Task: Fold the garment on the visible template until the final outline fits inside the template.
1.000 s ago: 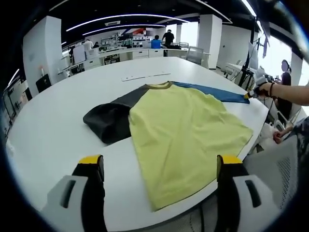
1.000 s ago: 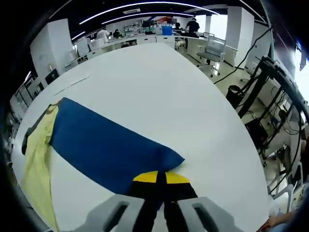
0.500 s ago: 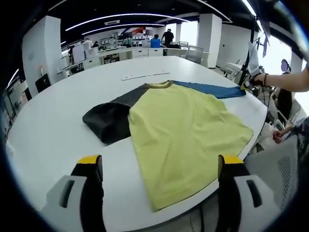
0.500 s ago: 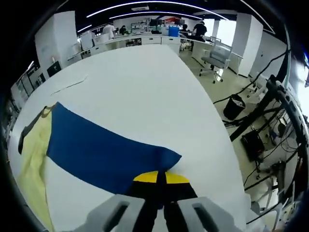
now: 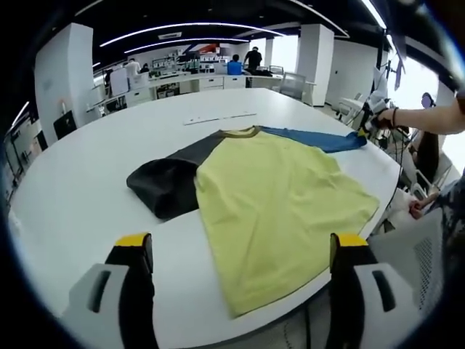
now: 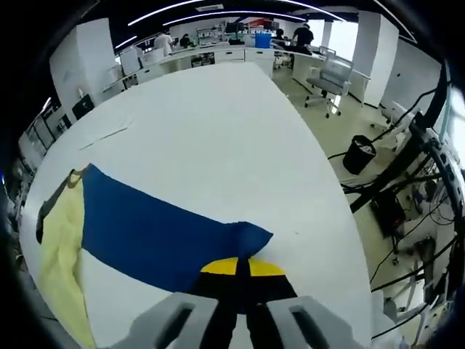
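Garment [image 5: 280, 207] lies spread flat on the white bench [image 5: 87, 182], its yellow body nearest us, a dark sleeve [image 5: 163, 185] out to one side and a blue sleeve [image 6: 156, 233] stretched out to the other. Our right tongs [image 6: 237, 267] are clenched on the blue sleeve's cuff end, so the sleeve's long axis runs straight away from them toward the collar [image 5: 240, 131]. We judge the next fold brings this cuff back along that axis over the yellow body. Our left tongs [image 5: 240, 254] hang released near the hem, gripping nothing, well apart from the dark sleeve. We cannot make out a template outline, perhaps hidden under the cloth.
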`<state>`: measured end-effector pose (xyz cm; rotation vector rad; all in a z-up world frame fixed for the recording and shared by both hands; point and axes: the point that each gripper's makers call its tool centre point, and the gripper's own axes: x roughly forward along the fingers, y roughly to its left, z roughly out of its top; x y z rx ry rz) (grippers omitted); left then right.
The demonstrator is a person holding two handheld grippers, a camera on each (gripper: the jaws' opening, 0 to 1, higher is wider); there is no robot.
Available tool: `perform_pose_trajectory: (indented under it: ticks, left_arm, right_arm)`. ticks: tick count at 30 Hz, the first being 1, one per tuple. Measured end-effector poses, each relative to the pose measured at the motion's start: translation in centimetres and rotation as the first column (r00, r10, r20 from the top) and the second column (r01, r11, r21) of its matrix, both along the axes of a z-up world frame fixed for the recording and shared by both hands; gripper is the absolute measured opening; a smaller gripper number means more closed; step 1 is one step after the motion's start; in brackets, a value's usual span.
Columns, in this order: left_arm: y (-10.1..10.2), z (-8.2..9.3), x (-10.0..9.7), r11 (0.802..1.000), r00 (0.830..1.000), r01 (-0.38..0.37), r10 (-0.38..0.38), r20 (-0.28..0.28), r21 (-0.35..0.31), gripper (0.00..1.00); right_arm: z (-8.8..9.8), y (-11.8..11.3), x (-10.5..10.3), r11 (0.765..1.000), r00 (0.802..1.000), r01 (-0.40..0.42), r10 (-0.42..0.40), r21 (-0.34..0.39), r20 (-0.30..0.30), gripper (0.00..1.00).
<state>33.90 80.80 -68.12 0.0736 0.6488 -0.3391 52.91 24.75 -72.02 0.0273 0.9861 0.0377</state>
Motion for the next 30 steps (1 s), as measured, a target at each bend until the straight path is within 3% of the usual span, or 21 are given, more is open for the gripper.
perform_pose_trajectory:
  ticks: [14, 24, 30]
  left_arm:
    - [0.0, 0.3, -0.3, 1.0, 1.0, 0.023, -0.023, 0.008, 0.016, 0.99]
    - [-0.3, 0.7, -0.4, 1.0, 1.0, 0.023, -0.023, 0.017, -0.001, 0.99]
    - [-0.5, 1.1, -0.3, 1.0, 0.999, 0.019, -0.019, 0.031, -0.008, 0.99]
  right_arm:
    - [3.4, 5.8, 2.4, 0.992, 0.991, -0.125, 0.124, 0.032, 0.042, 0.0]
    - [4.9, 11.3, 5.9, 0.968, 0.968, -0.241, 0.235, 0.062, 0.091, 0.0]
    - [5.8, 15.7, 7.5, 0.946, 0.946, -0.311, 0.3, 0.09, 0.122, 0.0]
